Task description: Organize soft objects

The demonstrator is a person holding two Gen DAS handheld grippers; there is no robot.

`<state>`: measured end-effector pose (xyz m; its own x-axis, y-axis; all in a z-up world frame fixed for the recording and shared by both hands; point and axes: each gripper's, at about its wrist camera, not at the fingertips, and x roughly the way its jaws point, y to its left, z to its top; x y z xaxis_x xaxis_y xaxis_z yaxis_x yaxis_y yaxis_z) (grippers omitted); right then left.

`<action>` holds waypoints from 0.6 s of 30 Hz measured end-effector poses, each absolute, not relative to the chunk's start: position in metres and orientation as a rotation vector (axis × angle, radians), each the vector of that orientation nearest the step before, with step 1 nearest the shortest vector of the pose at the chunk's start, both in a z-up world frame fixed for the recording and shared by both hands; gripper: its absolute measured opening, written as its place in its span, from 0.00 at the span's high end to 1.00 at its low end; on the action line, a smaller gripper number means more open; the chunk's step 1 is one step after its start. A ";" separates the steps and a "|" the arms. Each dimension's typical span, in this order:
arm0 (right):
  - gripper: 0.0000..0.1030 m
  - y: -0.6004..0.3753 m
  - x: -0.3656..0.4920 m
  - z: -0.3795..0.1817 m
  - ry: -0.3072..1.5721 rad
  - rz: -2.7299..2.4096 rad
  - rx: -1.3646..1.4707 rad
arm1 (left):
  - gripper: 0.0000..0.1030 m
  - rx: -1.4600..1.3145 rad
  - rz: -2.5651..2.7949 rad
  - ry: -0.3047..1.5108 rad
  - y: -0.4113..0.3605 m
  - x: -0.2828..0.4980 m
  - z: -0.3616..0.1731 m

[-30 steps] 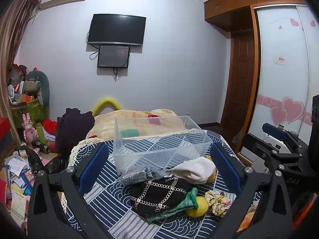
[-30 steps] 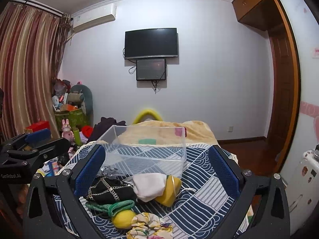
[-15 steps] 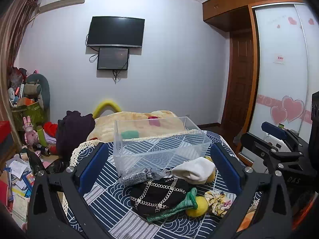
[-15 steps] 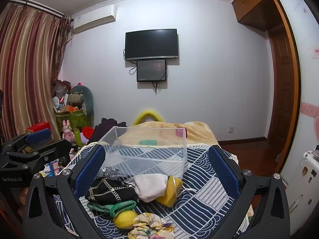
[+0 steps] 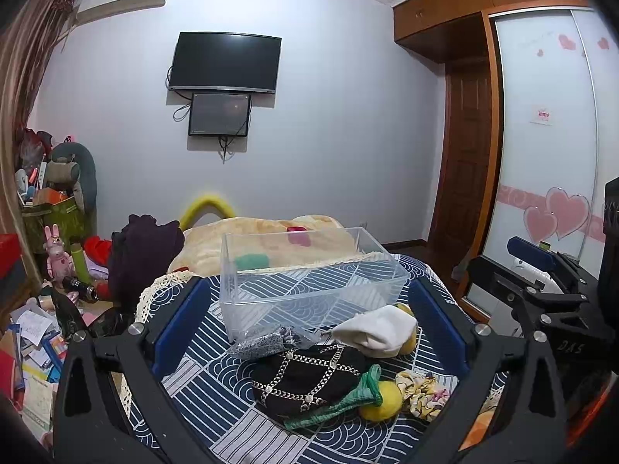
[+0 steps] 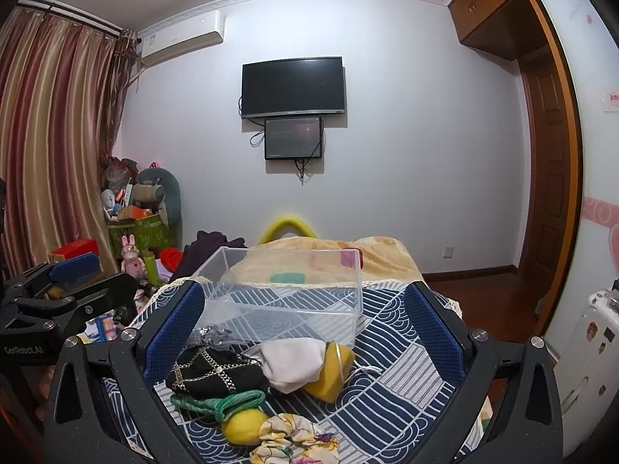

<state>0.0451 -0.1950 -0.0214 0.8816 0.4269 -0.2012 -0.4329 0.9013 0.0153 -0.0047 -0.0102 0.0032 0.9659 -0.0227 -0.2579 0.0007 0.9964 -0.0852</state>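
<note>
A clear plastic bin point(image 5: 309, 282) point(image 6: 286, 305) stands empty on the blue patterned bedspread point(image 5: 201, 379). In front of it lies a heap of soft things: a black hat with chain trim point(image 5: 305, 379) point(image 6: 216, 371), a white cloth point(image 5: 379, 330) point(image 6: 290, 361), a green sock point(image 5: 348, 398), a yellow ball point(image 5: 381, 396) point(image 6: 243, 425), a floral scrunchie point(image 5: 421, 390) point(image 6: 294, 440) and a yellow pouch point(image 6: 332, 367). My left gripper point(image 5: 309, 324) and right gripper point(image 6: 305, 328) are both open and empty, above the heap.
A tan blanket point(image 5: 263, 236) covers the bed behind the bin. Cluttered floor and toys point(image 5: 50, 263) lie at the left. A wardrobe point(image 5: 541, 193) and a door stand at the right. The other gripper shows at each view's edge point(image 5: 541, 282) point(image 6: 58, 301).
Both views have shifted slightly; the grippers have drifted a little. Nothing was taken hold of or moved on the bed.
</note>
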 end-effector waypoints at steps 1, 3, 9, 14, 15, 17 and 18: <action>0.00 -0.195 0.045 -0.021 0.204 0.447 -0.030 | 0.00 -0.085 -0.011 0.262 -0.010 -0.005 0.003; 0.00 -0.196 0.046 -0.022 0.205 0.448 -0.028 | 0.00 -0.086 -0.010 0.262 -0.010 -0.004 0.003; 0.00 -0.196 0.049 -0.023 0.217 0.446 -0.025 | 0.00 -0.094 -0.010 0.268 -0.008 -0.005 0.000; 0.00 -0.196 0.050 -0.024 0.223 0.444 -0.024 | 0.00 -0.100 -0.011 0.269 -0.005 -0.005 -0.001; 0.00 -0.196 0.050 -0.025 0.224 0.443 -0.024 | 0.00 -0.100 -0.012 0.270 -0.006 -0.005 -0.001; 0.00 -0.196 0.051 -0.025 0.227 0.444 -0.023 | 0.00 -0.098 -0.011 0.270 -0.006 -0.005 -0.002; 0.00 -0.196 0.051 -0.025 0.227 0.443 -0.023 | 0.00 -0.097 -0.011 0.270 -0.006 -0.005 -0.002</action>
<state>0.0513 -0.1959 -0.0255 0.8785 0.4227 -0.2226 -0.4277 0.9035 0.0274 -0.0048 -0.0061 -0.0017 0.9638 -0.0236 -0.2656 -0.0025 0.9952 -0.0973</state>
